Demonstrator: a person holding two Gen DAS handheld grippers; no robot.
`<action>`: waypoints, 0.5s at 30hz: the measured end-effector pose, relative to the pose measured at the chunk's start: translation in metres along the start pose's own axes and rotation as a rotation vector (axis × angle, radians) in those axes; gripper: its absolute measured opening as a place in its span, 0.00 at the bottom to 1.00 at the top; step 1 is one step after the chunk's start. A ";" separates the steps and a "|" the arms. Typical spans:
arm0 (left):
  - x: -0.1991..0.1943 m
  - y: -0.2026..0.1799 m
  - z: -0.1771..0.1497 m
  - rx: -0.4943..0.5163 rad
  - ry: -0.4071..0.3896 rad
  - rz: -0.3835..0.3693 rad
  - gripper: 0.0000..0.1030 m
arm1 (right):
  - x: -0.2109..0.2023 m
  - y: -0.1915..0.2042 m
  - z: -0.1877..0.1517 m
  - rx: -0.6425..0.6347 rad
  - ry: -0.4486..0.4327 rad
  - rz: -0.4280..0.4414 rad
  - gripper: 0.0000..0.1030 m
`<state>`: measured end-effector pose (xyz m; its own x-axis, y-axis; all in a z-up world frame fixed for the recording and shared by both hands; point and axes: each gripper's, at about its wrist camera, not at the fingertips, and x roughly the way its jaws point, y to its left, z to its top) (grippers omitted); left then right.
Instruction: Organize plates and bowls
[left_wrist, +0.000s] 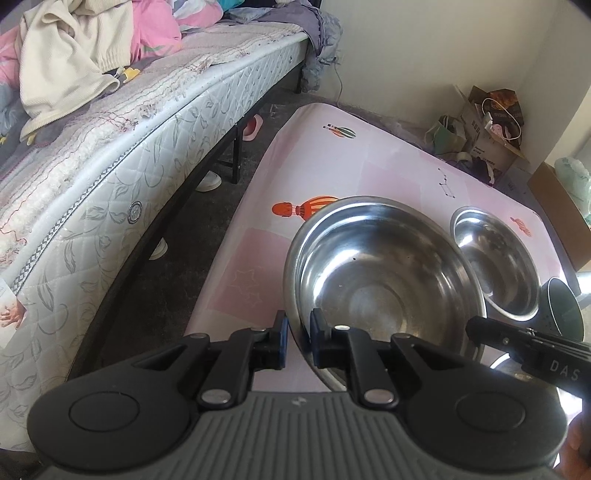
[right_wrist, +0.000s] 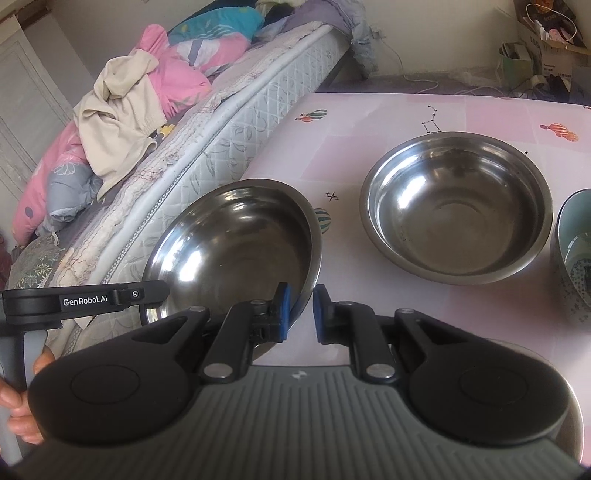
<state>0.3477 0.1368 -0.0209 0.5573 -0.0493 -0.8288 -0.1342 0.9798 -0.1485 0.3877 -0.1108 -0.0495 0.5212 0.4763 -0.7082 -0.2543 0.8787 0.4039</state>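
Observation:
A large steel bowl (left_wrist: 380, 277) hangs tilted over the near left part of the pink table (left_wrist: 258, 266), held by both grippers. My left gripper (left_wrist: 299, 330) is shut on the bowl's near rim, which passes between the blue pads (left_wrist: 282, 332). My right gripper (right_wrist: 301, 310) is shut on the opposite rim of the same large steel bowl (right_wrist: 236, 243). Each wrist view shows the other tool at that rim: the right gripper (left_wrist: 474, 328) and the left gripper (right_wrist: 164, 290). A second steel bowl (right_wrist: 456, 206) stands upright on the table.
A patterned ceramic bowl (right_wrist: 572, 254) sits at the table's right edge, close to the second steel bowl. A bed (left_wrist: 110, 177) piled with clothes runs along the left, with a narrow floor gap to the table. Boxes and bags (left_wrist: 491, 125) fill the far corner.

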 end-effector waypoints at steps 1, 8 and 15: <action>-0.001 0.000 0.000 0.001 0.000 -0.001 0.13 | -0.001 0.000 0.000 0.000 -0.001 0.000 0.12; -0.009 -0.004 0.002 0.014 -0.009 -0.015 0.13 | -0.010 -0.002 0.003 -0.003 -0.011 -0.006 0.12; -0.020 -0.015 0.003 0.028 -0.027 -0.026 0.13 | -0.023 -0.002 0.004 -0.004 -0.027 -0.017 0.13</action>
<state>0.3408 0.1238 -0.0011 0.5822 -0.0701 -0.8100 -0.0962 0.9833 -0.1543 0.3793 -0.1238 -0.0317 0.5476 0.4606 -0.6986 -0.2484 0.8867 0.3899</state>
